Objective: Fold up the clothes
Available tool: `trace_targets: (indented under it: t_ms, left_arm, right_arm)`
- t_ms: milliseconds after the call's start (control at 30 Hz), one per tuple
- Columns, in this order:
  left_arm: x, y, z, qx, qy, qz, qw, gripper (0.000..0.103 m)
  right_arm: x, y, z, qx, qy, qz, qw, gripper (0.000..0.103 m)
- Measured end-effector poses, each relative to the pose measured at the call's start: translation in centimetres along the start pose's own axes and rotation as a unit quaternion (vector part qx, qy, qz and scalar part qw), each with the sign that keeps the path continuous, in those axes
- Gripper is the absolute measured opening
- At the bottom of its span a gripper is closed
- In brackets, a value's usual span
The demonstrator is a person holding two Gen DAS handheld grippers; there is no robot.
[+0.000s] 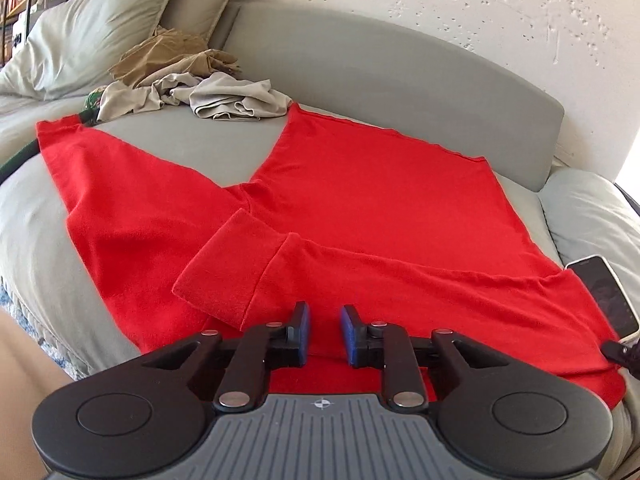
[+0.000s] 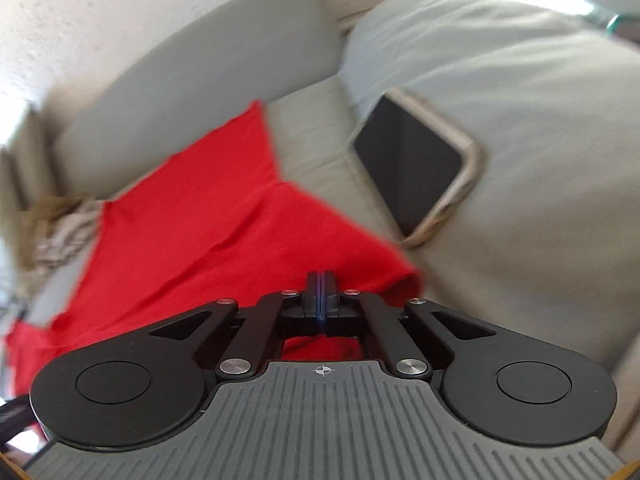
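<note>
A red long-sleeved shirt (image 1: 360,200) lies spread flat on the grey sofa seat (image 1: 192,148). One sleeve is folded across the body, its cuff (image 1: 224,276) just ahead and left of my left gripper (image 1: 324,320). The left gripper is open and empty, hovering over the shirt's near edge. In the right wrist view the same shirt (image 2: 192,240) shows, blurred. My right gripper (image 2: 322,280) has its jaws closed together at the shirt's right corner. Whether cloth is pinched between them is hidden.
A crumpled pile of beige and tan clothes (image 1: 192,84) lies at the back left of the sofa, beside grey pillows (image 1: 92,28). A phone (image 1: 608,300) (image 2: 412,164) lies on the cushion right of the shirt. The grey backrest (image 1: 400,80) runs behind.
</note>
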State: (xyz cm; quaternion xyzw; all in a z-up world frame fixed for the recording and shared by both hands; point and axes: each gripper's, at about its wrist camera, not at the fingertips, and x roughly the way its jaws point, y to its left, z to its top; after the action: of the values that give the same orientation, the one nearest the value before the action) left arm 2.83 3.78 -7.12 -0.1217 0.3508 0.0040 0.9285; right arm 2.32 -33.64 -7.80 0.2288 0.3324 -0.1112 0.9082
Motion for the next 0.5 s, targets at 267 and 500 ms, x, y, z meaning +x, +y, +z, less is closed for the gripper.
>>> trace_targets:
  t_ms: [267,500]
  left_arm:
    - [0.3,0.0,-0.2,0.006,-0.001,-0.004,1.0,0.023]
    - [0.4,0.0,-0.4,0.012,-0.002,-0.006,0.9999,0.024]
  right_arm:
    - [-1.9,-1.8,0.3,0.02,-0.041,-0.06,0.997,0.004]
    - [0.3,0.8,-0.1,-0.048,-0.013,-0.054,0.997,0.005]
